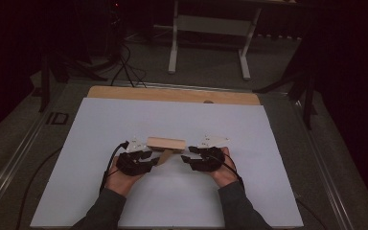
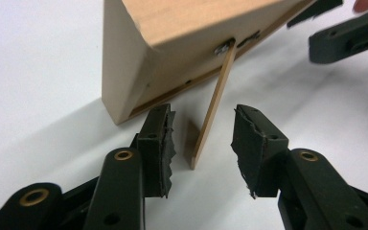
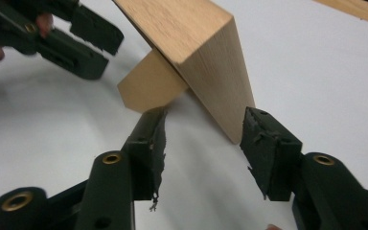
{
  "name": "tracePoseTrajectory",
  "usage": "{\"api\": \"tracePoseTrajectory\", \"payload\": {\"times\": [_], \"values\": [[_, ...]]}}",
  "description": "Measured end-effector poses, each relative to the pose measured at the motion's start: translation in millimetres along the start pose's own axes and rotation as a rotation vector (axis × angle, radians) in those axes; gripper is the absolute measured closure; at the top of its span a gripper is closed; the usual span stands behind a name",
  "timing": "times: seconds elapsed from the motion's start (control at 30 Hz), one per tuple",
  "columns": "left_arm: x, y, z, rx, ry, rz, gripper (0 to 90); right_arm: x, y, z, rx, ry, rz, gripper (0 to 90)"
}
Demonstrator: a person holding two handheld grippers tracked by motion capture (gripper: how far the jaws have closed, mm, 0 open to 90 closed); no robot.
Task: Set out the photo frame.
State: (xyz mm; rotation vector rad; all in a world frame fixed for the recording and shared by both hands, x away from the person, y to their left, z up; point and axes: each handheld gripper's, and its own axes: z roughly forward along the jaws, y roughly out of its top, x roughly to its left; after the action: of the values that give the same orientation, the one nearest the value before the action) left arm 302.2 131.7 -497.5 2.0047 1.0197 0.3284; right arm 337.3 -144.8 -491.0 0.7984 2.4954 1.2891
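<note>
1. The left gripper [image 2: 201, 143] sits at the left end of the wooden frame [image 1: 165, 143]. Its jaws stand partly open around the thin fold-out stand [image 2: 213, 108], touching nothing.
2. The frame is tilted on the white surface [image 1: 124, 124] between both grippers, its stand already swung out and resting on the sheet.
3. The right gripper [image 3: 203, 143] sits at the frame's right end, jaws partly open astride its lower corner, not yet gripping. Setting the frame upright seems still to come.
</note>
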Motion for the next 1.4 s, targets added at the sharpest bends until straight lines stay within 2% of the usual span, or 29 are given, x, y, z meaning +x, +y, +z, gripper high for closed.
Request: {"api": "tracePoseTrajectory", "payload": {"times": [0.2, 0.37, 0.4, 0.5, 0.53, 0.6, 0.63, 0.8, 1.0, 1.23, 1.27, 1.4], "values": [[-0.3, 1.8, -4.0, -0.019, 0.008, 0.011, 64.6, -0.4, -2.0, 2.7, 0.018, 0.009, -0.015, 55.3], [0.9, 2.5, -6.1, -0.025, -0.005, 0.009, 73.3, -0.9, -4.4, 6.7, 0.047, 0.016, -0.026, 63.6], [-0.1, 3.5, -6.6, -0.025, -0.007, 0.01, 74.2, -1.2, -4.8, 6.2, 0.054, 0.008, -0.031, 68.5], [-1.2, 4.3, -7.1, -0.025, -0.004, 0.015, 74.8, -2.3, -5.1, 5.3, 0.054, -0.005, -0.027, 72.0], [-1.5, 4.8, -7.2, -0.025, 0.001, 0.018, 75.0, -4.8, -5.3, 3.5, 0.051, -0.031, -0.018, 76.4], [-1.4, 4.9, -7.0, -0.024, 0.002, 0.02, 75.2, -5.6, -5.4, 3.0, 0.049, -0.038, -0.011, 77.8], [-1.4, 5.4, -6.1, -0.018, 0.003, 0.022, 75.3, -8.1, -5.1, 2.2, 0.041, -0.064, 0.004, 81.7], [-3.1, 7.2, -5.3, -0.019, 0.006, 0.032, 78.6, -13.6, -3.1, 5.2, 0.028, -0.104, 0.034, 88.8], [-5.6, 9.5, -3.0, -0.016, 0.009, 0.044, 82.4, -16.7, 0.7, 13.8, 0.026, -0.114, 0.057, 89.5], [-3.7, 11.7, -0.2, -0.019, 0.019, 0.025, 89.1, -19.4, 14.3, 22.3, 0.014, -0.135, 0.07, 89.7], [-2.9, 11.7, 0.4, -0.02, 0.018, 0.019, 89.3, -21.7, 18.0, 24.0, -0.002, -0.122, 0.092, 89.6], [-2.1, 12.4, 1.7, -0.024, 0.025, 0.007, 89.4, -25.5, 22.1, 28.3, -0.018, -0.108, 0.126, 89.7]]}}
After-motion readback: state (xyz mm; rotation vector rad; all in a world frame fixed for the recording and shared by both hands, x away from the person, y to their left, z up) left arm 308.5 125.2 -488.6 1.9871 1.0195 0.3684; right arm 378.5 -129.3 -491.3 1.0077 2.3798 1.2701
